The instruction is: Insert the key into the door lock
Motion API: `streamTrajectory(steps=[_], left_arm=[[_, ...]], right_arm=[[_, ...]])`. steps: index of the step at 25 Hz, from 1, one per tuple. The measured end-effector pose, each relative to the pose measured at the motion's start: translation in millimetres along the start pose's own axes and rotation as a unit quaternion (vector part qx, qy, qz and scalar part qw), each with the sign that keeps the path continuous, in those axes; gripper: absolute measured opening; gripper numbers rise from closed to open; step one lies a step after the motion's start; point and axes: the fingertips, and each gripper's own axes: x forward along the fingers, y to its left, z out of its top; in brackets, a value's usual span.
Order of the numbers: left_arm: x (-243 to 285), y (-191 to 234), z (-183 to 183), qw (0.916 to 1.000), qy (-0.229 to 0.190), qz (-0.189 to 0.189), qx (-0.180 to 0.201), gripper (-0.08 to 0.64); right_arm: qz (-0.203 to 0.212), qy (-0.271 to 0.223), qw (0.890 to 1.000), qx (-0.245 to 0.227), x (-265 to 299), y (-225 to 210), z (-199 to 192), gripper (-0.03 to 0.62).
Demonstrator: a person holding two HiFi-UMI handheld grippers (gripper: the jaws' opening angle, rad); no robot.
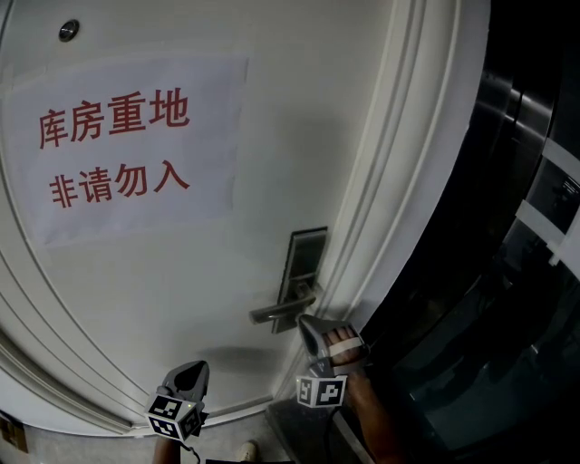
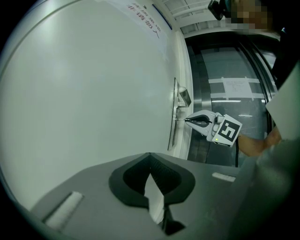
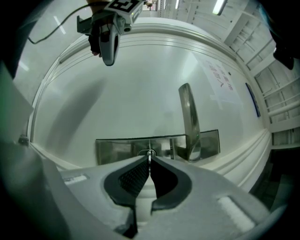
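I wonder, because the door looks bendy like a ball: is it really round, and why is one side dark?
Not really round. Head view: the wide lens bends the door; the right side is just dim. Left gripper view: same bulge, black corners. Right gripper view: the shiny lock plate mirrors things; the key is a thin sliver.

wall: dark glossy panels | notice: white paper, red chars | ceiling: strip lights lit
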Motion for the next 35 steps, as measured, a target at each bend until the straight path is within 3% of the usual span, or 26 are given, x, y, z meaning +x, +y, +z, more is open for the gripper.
streamTrajectory(steps=[35], left_arm=[[-7, 7, 2, 1.0000, -0.005, 0.005, -0.003, 0.003]], right_arm=[[-0.015, 0.026, 1.000, 0.002, 23, 0, -2, 0.015]])
